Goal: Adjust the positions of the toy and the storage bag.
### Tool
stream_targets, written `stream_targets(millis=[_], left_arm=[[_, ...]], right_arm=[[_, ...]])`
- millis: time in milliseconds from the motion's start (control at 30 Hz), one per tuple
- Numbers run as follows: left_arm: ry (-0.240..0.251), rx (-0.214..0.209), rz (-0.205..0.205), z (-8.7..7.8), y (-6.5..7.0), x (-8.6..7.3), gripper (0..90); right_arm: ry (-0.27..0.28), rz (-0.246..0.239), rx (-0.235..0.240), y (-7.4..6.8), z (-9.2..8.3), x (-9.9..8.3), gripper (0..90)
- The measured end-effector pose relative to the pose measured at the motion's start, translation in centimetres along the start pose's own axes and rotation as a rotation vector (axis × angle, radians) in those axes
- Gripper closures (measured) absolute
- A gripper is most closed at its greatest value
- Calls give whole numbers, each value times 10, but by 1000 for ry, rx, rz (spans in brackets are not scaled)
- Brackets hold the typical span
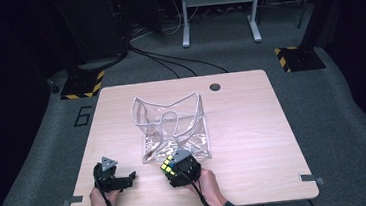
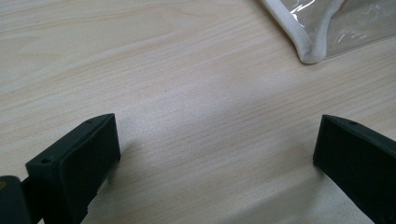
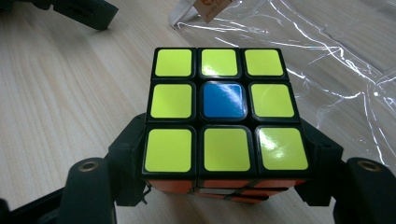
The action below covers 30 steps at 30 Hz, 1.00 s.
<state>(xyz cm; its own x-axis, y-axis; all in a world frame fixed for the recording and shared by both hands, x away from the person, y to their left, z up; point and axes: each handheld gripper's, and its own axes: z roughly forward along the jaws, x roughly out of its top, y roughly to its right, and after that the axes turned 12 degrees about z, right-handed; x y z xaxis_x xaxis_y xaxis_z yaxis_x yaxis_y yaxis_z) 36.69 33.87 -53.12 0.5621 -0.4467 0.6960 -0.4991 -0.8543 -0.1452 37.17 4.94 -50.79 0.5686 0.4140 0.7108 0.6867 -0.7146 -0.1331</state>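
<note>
A Rubik's cube with a mostly yellow top face and a blue centre sits on the table just in front of a clear plastic bag. My right gripper stands around it, its two black jaws pressed against the cube's left and right sides; in the high view this right gripper is at the bag's near edge. My left gripper rests at the front left of the table, and its jaws stand wide open over bare wood. A white-edged corner of the bag lies beyond them.
The wooden table has a round cable hole near its far edge. The bag spreads flat across the middle, its open mouth facing away. Black cables and a white desk frame are on the floor behind.
</note>
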Motion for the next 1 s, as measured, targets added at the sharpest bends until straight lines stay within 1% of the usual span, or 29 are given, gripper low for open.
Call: stream_targets(millis=[33,67,233,267,400,467,500,633,733,800,867,1000], left_arm=[[0,0,0,0,0,0,5],[0,0,1,0,0,0,5],[0,0,0,0,0,0,5],[0,0,0,0,0,0,5],[4,4,-1,0,0,0,6],[4,4,-1,0,0,0,6],[4,4,0,0,0,0,6],[4,4,-2,0,0,0,5],[4,4,-2,0,0,0,5],[4,4,-2,0,0,0,6],[4,4,-1,0,0,0,5],[3,6,1,0,0,0,6]], right_arm=[[0,0,0,0,0,0,323],[13,-10,11,3,0,0,327],[18,1,35,5,-1,-2,333],[24,-4,40,5,-1,-2,333],[52,-11,44,4,-8,-1,333],[55,-9,47,4,-10,-1,333],[61,-17,46,5,-12,-1,333],[73,-11,53,8,-21,-2,333],[75,-6,49,9,-28,-5,333],[77,-13,45,11,-31,-6,333],[73,-3,43,11,-34,-7,333],[64,-4,28,15,-39,-11,333]])
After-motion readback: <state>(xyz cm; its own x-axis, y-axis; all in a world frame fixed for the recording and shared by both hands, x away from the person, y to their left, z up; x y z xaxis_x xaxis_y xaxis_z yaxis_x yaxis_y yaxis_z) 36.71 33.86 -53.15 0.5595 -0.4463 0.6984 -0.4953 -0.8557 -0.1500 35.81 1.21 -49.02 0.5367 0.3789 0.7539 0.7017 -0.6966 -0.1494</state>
